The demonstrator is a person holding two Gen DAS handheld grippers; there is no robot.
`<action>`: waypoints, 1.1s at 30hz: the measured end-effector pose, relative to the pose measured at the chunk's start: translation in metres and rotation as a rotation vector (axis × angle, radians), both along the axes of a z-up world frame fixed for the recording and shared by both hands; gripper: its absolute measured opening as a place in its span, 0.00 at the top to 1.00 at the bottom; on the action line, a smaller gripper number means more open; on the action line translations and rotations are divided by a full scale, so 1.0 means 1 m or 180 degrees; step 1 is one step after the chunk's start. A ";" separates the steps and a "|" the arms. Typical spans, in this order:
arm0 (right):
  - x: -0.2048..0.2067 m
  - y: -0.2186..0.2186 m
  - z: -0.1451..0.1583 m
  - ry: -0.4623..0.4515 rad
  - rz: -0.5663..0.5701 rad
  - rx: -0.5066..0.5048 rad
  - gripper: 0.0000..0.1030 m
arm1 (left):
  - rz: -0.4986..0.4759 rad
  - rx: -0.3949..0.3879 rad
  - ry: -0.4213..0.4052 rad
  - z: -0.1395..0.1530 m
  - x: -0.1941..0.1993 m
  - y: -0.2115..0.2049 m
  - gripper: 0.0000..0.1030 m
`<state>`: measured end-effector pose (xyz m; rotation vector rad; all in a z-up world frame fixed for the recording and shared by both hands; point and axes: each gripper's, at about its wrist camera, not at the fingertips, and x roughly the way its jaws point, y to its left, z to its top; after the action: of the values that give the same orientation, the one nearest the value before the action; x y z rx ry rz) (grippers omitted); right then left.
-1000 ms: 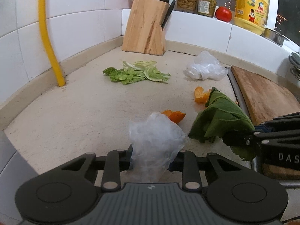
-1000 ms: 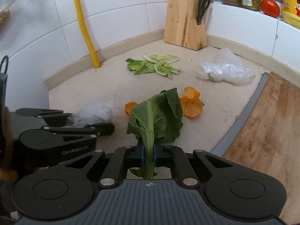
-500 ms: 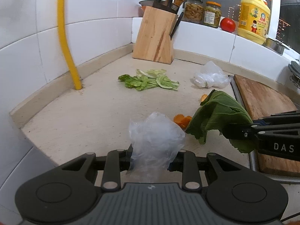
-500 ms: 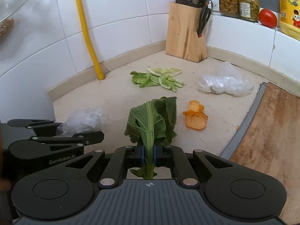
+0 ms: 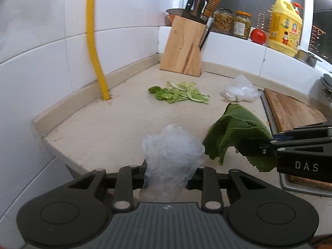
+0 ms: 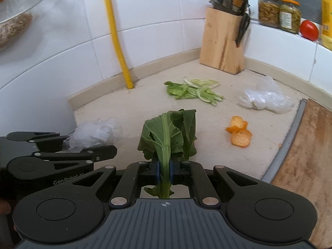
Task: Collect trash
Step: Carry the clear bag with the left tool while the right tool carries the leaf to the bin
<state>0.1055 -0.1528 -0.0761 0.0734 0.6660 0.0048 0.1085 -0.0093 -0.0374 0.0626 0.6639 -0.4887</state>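
Left wrist view: the left gripper (image 5: 166, 181) has its jaws clamped on a crumpled clear plastic bag (image 5: 171, 151), which bulges up out of them above the near edge of the surface (image 5: 99, 128). Just to its right the right gripper (image 5: 257, 146) reaches in from the side, jaws pressed together on the stalk of a large green leaf (image 5: 236, 128) held off the surface.

From the right wrist, the right gripper (image 6: 164, 172) pinches the leaf's pale midrib between blue pads (image 6: 157, 172), the blade standing upright. Farther out on the surface lie orange peels (image 6: 238, 132), a pile of green vegetable scraps (image 6: 193, 91) and a second plastic bag (image 6: 265, 97). A wooden cutting board (image 6: 307, 145) sits at the right, a knife block (image 6: 224, 45) in the back corner.
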 end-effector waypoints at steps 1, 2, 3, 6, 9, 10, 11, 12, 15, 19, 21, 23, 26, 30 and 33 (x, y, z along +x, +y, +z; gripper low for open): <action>0.001 0.004 0.000 0.0000 0.0026 -0.0006 0.89 | 0.0021 0.0000 -0.0002 0.000 -0.001 0.003 0.77; 0.001 0.007 0.001 -0.0002 0.0051 -0.0009 0.89 | 0.0044 -0.0001 -0.0001 0.000 -0.002 0.007 0.77; 0.002 0.011 0.001 -0.0007 0.0072 -0.0013 0.89 | 0.0064 -0.0001 -0.0001 0.000 -0.003 0.010 0.77; 0.004 0.022 0.001 -0.0008 0.0146 -0.0023 0.89 | 0.0125 -0.0004 -0.0002 0.000 -0.006 0.020 0.77; 0.006 0.032 0.001 -0.0011 0.0215 -0.0022 0.89 | 0.0181 -0.0007 -0.0002 0.000 -0.009 0.029 0.77; 0.006 0.036 0.001 -0.0011 0.0240 -0.0021 0.88 | 0.0205 -0.0008 0.0001 0.000 -0.010 0.032 0.77; 0.007 0.039 0.001 -0.0010 0.0263 -0.0020 0.88 | 0.0222 -0.0009 0.0003 -0.001 -0.011 0.035 0.77; 0.007 0.043 0.002 -0.0009 0.0287 -0.0024 0.88 | 0.0238 -0.0010 0.0004 -0.001 -0.013 0.038 0.77; 0.008 0.051 0.001 -0.0006 0.0353 -0.0025 0.88 | 0.0291 -0.0008 -0.0002 -0.001 -0.016 0.046 0.77; 0.010 0.061 0.000 0.0003 0.0417 -0.0031 0.88 | 0.0361 -0.0010 0.0001 -0.002 -0.020 0.055 0.77; 0.010 0.066 -0.001 0.0020 0.0461 -0.0020 0.88 | 0.0397 -0.0013 0.0001 -0.002 -0.022 0.059 0.77; 0.011 0.071 -0.002 0.0029 0.0502 -0.0020 0.88 | 0.0421 -0.0006 -0.0008 -0.001 -0.023 0.062 0.77; 0.012 0.079 -0.003 0.0036 0.0575 -0.0019 0.88 | 0.0464 0.0005 -0.0024 0.000 -0.025 0.066 0.77; 0.013 0.088 -0.003 0.0043 0.0668 -0.0017 0.88 | 0.0546 0.0021 -0.0022 0.001 -0.028 0.073 0.77; 0.014 0.094 -0.004 0.0050 0.0736 -0.0013 0.88 | 0.0614 0.0038 -0.0018 0.001 -0.031 0.078 0.77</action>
<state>0.1198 -0.0590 -0.0802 -0.0078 0.6872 0.2254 0.0777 0.0686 -0.0365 0.0111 0.6599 -0.2989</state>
